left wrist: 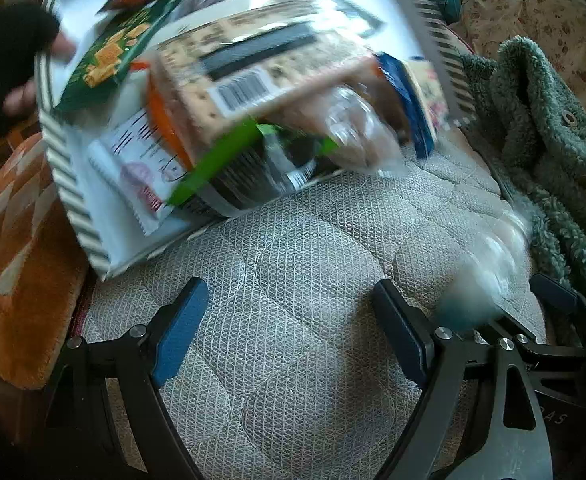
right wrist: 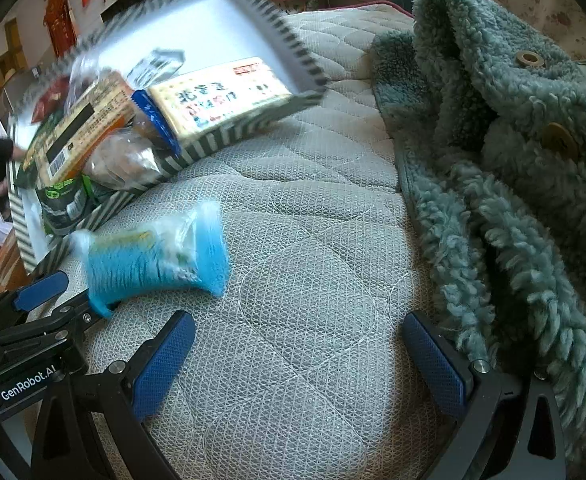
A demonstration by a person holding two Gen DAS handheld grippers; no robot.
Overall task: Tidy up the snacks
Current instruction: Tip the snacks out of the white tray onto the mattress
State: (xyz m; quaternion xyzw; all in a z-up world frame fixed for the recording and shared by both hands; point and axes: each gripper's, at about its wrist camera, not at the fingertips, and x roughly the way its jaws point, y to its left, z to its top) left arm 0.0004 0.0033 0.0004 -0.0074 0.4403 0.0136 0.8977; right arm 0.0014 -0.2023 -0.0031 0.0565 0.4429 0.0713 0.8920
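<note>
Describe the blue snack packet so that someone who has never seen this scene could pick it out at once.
Start at the quilted grey mattress. Beside the tilted striped box of snacks, one blue packet is outside it, over the mattress. Unlike the others, it is apart from the box, bright blue with clear plastic ends.

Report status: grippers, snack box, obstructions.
Both hand-held grippers, left and right, open, empty. Striped box tipped, snacks spilling; blue packet out on mattress. Fleece jacket crowds right side.
</note>
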